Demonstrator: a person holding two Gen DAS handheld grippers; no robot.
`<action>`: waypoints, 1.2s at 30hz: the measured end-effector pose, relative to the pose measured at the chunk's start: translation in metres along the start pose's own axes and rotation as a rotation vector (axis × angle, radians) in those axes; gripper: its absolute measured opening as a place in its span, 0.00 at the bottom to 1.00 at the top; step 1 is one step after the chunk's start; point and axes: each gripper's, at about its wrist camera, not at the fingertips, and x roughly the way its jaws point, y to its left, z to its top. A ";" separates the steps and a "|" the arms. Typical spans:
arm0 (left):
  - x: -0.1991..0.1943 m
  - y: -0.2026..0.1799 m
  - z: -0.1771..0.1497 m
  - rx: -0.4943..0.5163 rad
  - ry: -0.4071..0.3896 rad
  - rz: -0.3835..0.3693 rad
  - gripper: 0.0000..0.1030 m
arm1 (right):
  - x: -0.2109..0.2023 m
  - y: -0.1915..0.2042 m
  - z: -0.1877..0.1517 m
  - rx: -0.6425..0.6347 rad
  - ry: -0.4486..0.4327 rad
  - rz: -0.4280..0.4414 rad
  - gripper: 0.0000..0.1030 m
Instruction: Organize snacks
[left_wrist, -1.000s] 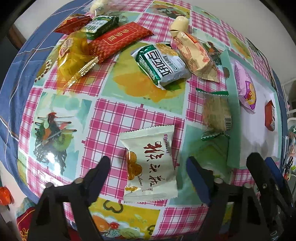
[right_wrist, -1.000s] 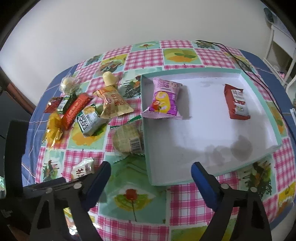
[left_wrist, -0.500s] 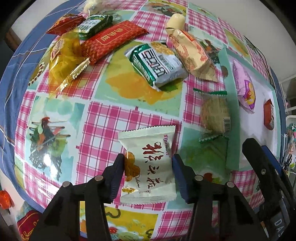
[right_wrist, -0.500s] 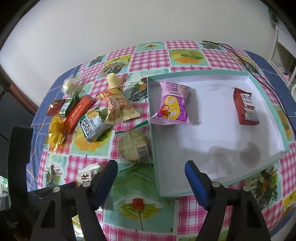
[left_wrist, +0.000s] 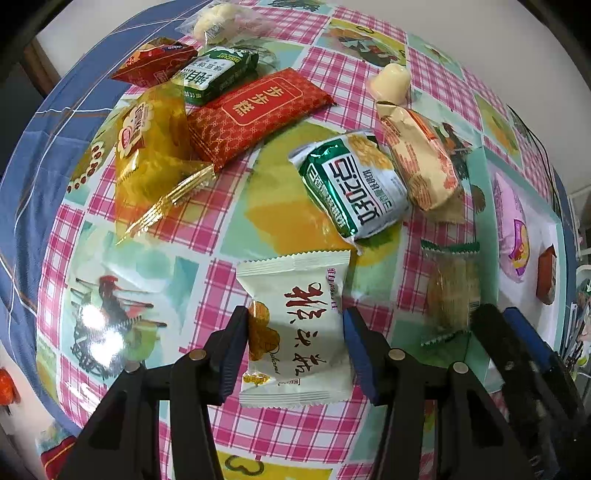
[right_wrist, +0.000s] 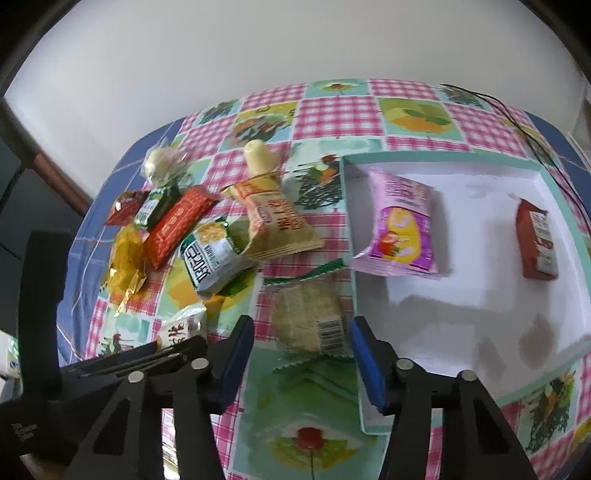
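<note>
I am working two snack packets at once. My left gripper (left_wrist: 293, 341) is clamping its jaws onto the sides of the white packet (left_wrist: 295, 325), which is lying on the checked tablecloth (left_wrist: 229, 206) at about 6 o'clock in the left wrist view; the pads are pressing on the wrapper on both sides. My right gripper (right_wrist: 301, 349) is straddling the clear cracker packet (right_wrist: 308, 317), which is sitting just beside the tray (right_wrist: 349, 229), at the tray's 9 o'clock. Its jaws have just been closing, with the cracker packet between them, yet a sliver of cloth is showing at either pad, so I am reading it as narrowed and not yet gripping.

I am judging both packets light. The white one is looking puffy and soft, with slick film, so a hold across the filled middle, clear of the crimped ends, should be keeping it from sliding out. The crackers are probably brittle; I am favouring a gentle squeeze across the stack's edges, not on the loose green seals.

The tray is already holding a pink packet (right_wrist: 400, 229) at its 10 o'clock and a small red packet (right_wrist: 535, 240) at its 2 o'clock.
</note>
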 end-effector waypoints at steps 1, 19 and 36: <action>0.000 0.002 0.003 -0.003 0.001 -0.003 0.52 | 0.003 0.002 0.001 -0.010 0.007 -0.001 0.52; 0.006 0.036 0.008 -0.009 0.005 0.012 0.53 | 0.034 0.009 0.013 -0.054 0.058 -0.071 0.50; 0.006 0.033 0.006 -0.032 0.002 0.009 0.52 | 0.037 0.018 0.011 -0.063 0.072 -0.055 0.50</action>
